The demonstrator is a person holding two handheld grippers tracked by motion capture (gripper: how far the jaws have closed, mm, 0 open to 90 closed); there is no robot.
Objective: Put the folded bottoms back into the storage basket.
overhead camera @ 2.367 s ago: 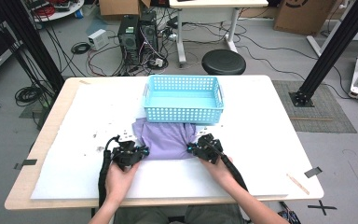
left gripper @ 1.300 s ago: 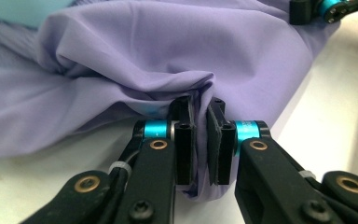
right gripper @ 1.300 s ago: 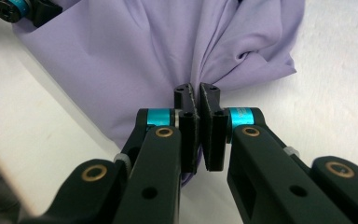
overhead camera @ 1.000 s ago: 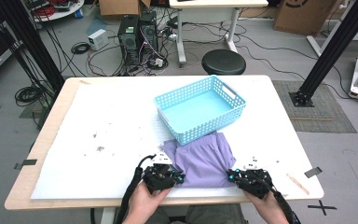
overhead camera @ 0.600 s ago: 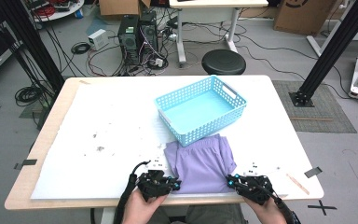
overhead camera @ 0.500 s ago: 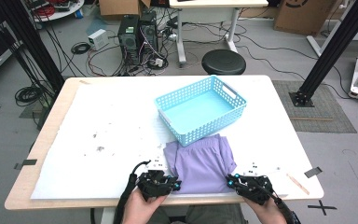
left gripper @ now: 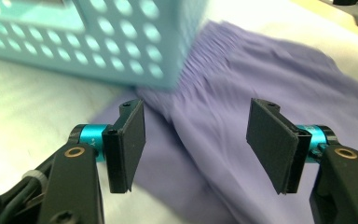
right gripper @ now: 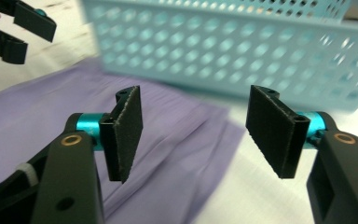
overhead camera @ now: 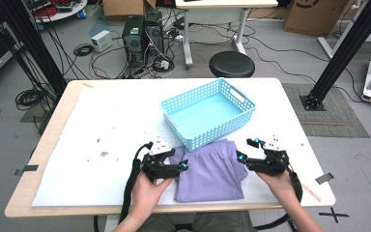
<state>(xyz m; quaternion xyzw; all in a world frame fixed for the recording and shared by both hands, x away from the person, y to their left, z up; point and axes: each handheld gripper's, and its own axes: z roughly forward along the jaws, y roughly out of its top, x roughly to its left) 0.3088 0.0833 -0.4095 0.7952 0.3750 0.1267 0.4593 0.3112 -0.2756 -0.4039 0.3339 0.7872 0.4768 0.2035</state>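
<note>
A purple cloth (overhead camera: 209, 170) lies flat near the table's front edge, its far end tucked against a light blue perforated basket (overhead camera: 207, 112) that is empty and turned at an angle. My left gripper (overhead camera: 182, 166) is at the cloth's left edge, open, with the cloth (left gripper: 223, 107) between and beyond its jaws. At the cloth's right edge my right gripper (overhead camera: 240, 157) stands open, the cloth's corner (right gripper: 177, 140) under it. The basket wall (right gripper: 242, 56) rises just ahead of the right gripper. The basket (left gripper: 88, 37) is also close ahead of the left gripper.
White sheet (overhead camera: 106, 121) covers the wooden table, with dark specks at its left. Beyond the table stand a black stool (overhead camera: 231, 63), computer towers and cables on the floor. Black frame posts rise at both sides.
The cloth has been pulled from under the basket toward the front edge and the basket has turned at an angle. Over the last second both grippers moved slightly inward along the cloth's edges.
</note>
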